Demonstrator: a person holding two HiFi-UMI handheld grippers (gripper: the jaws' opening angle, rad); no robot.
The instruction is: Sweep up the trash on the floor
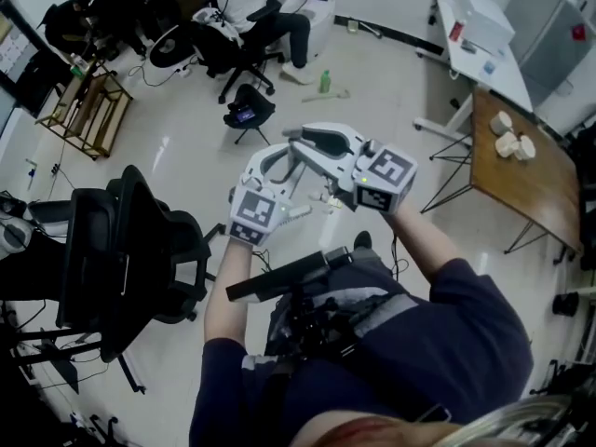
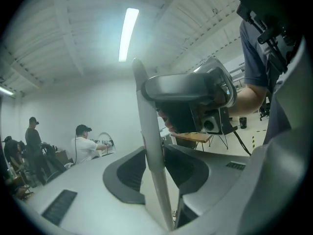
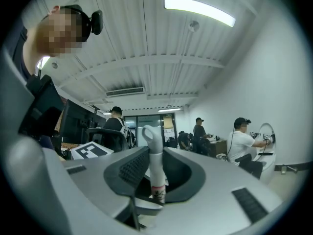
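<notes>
I hold both grippers raised at chest height, close together over the floor. A flat pale handle stands upright between the jaws of my left gripper, which grip it. My right gripper is shut on a white handle with a loop at its top and a red band low down. What hangs below either handle is hidden. A green bottle and a pale scrap lie on the floor far ahead.
A black office chair stands close at my left. At the right are a wooden table and a white desk. Farther off are a seated person, rolling chairs, a small black stand and a wire shelf.
</notes>
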